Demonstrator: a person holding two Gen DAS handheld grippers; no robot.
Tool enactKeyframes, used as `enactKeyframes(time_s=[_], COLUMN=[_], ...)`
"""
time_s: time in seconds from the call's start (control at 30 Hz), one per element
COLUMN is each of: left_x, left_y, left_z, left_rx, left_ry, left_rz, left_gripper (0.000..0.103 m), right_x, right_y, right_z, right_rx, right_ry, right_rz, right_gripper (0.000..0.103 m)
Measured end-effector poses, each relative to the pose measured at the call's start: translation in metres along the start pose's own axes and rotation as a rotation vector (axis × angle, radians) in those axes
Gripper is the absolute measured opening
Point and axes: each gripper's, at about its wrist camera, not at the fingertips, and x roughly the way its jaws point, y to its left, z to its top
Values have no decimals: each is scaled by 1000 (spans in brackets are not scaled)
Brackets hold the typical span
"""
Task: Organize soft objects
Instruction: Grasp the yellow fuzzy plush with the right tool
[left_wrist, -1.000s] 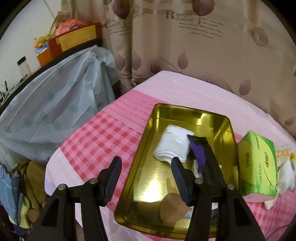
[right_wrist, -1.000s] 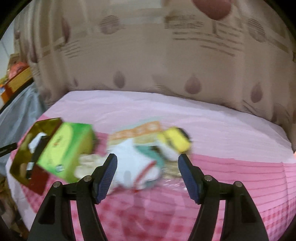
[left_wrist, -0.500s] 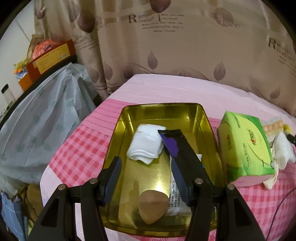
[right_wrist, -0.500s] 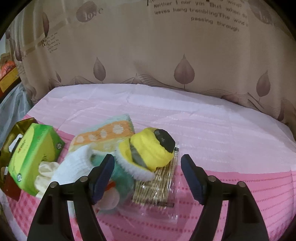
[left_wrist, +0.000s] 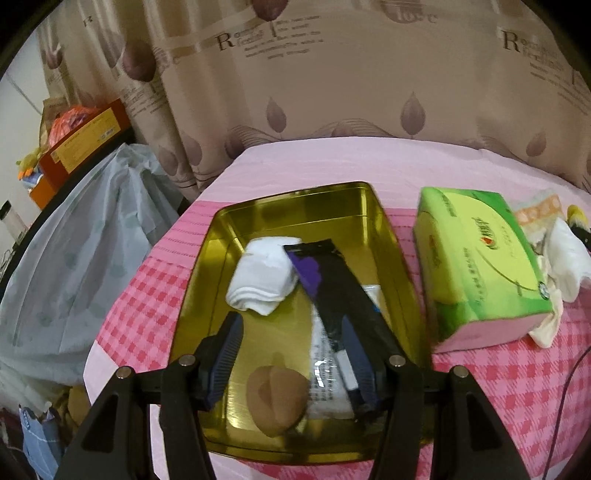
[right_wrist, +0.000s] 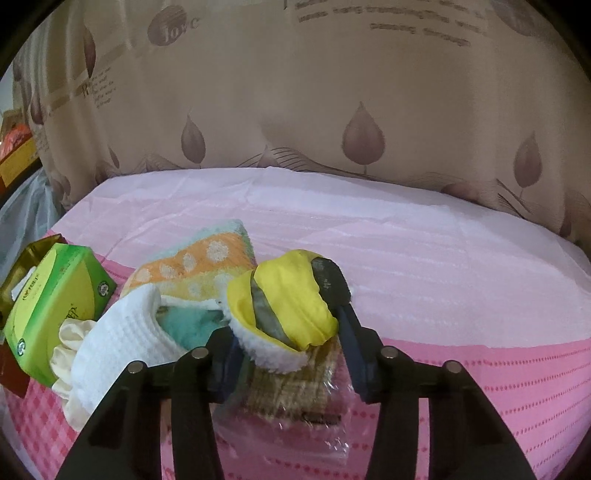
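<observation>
**A:** So, going left to right, what have you got?

**B:** My left gripper (left_wrist: 291, 354) hangs over the gold tray (left_wrist: 207, 295) on the bed (left_wrist: 325, 162), fingers wide apart with nothing between them. In the tray there's a folded white cloth (left_wrist: 264, 282), a black-and-purple packet (left_wrist: 332, 273) and a tan sponge (left_wrist: 277, 395) near the front edge. Just right of the tray sits the green tissue pack (left_wrist: 476, 258).

**A:** And the other hand?

**B:** My right gripper (right_wrist: 291, 347) is on the pile beside that tissue pack: a white waffle cloth (right_wrist: 118, 339), a dotted orange towel (right_wrist: 199, 262), and on top a yellow plush thing (right_wrist: 288, 295) with a grey stripe, lying on a crinkly bag (right_wrist: 295, 402). My fingers are closing with the plush thing between them; I'd guess the pads aren't pressing properly yet.

**A:** How will it handle?

**B:** Probably light and squishy, so it'll give under the pads. I'd pinch across the fat yellow middle, not the fluffy white rim, and watch that the bag doesn't drag along.
</observation>
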Motion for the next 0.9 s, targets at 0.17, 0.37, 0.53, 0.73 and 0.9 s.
enactKeyframes(time_s=[0.17,0.37,0.53,0.73,0.9], left_x=[-13,-35,-49,-54,-54], left_y=[-19,-56,-94,-134,-163], left_z=[-2,-3,-3,4,15], left_rx=[48,147,221,277,313], left_ry=[-17,-42,-35,-5,19], left_rz=[-51,-161,-293,-400,-461], left_gripper=[57,57,57,58,58], right_x=[-24,-50,-59,-73,-79], right_y=[-16,-40,-59,-70,-81], right_z=[-12,-36,-55,-72,-80], right_rx=[43,53,85,93,125], right_ry=[-31,-24,17,30,34], right_rz=[-26,-92,-118,-151,-149], right_gripper=[44,44,44,44,44])
